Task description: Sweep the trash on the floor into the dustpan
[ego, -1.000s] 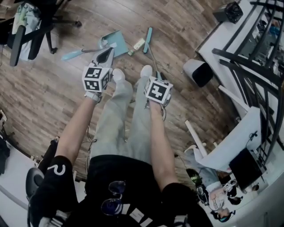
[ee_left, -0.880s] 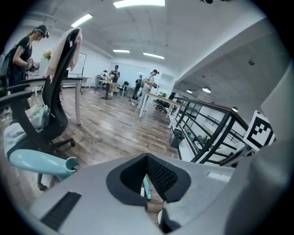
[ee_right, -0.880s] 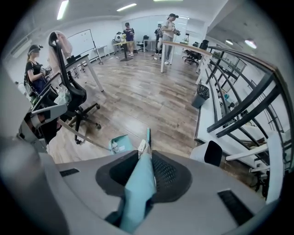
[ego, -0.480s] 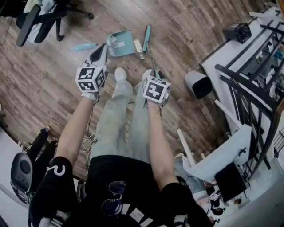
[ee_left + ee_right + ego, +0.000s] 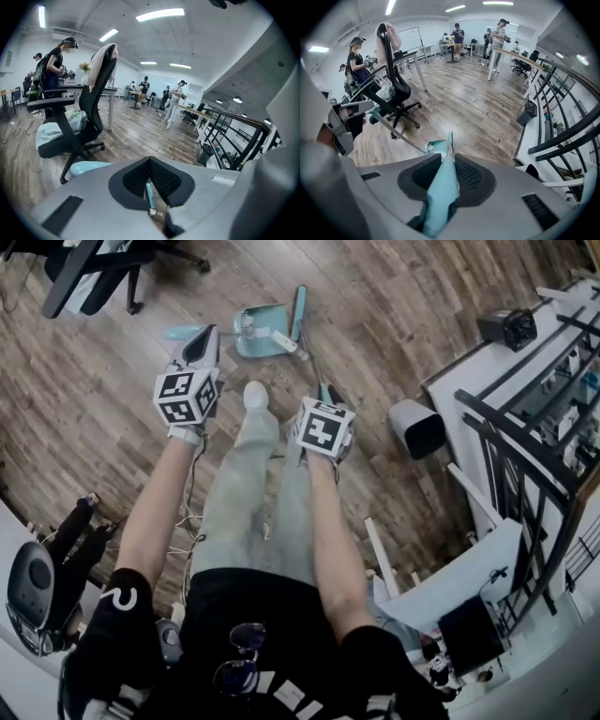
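"Where's the rubbish?"

"A white scrap of trash lies on the wood-plank floor. It's just beside the teal dustpan and next to the broom head."

"And the tongs?"

"The right gripper is clamped on the teal broom handle. The left gripper has its tips together on nothing, over the dustpan's long handle."

"The room?"

"Open office: a black office chair, a black railing, ceiling strip lights, people standing far off."
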Demonstrator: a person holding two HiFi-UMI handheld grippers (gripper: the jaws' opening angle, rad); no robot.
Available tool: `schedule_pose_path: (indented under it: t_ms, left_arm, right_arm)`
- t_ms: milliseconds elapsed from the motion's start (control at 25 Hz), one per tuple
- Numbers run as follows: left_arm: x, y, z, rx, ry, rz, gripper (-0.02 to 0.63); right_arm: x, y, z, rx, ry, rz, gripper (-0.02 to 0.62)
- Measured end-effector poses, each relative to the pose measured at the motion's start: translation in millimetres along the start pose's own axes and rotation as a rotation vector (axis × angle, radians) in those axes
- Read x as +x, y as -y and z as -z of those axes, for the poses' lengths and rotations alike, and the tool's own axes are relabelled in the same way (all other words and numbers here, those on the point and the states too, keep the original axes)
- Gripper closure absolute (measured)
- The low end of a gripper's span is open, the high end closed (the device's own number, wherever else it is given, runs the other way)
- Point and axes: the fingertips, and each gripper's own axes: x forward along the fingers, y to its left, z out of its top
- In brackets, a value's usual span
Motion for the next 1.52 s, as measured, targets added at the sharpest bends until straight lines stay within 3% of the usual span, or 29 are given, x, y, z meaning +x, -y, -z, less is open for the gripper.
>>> schedule_pose_path:
  t_ms: [200,520,1040,1280,1520]
  left_arm:
    - [0,3,2,0.004,-0.003,0.012,0.607]
    - [9,25,7,0.04,-0.021,0.065,0.607]
    - [32,125,33,0.122,-0.087,0.262,0.607]
    - [31,149,45,0.14,-0.102,0.31,0.607]
    - [21,120,41,0.108,-0.082,0.25,0.607]
  right_arm:
    - [-1,5,-3,0.014,0.015,-0.003,0.511]
    - [-11,46,4,0.059,0.03,0.085,0.511]
    - [-42,116,84,0.223,-0.053,0.213,0.509]
    - [-38,97,98,0.236,-0.073,0.168,0.511]
    - [-33,64,81,0.19,-0.072,0.128,0.509]
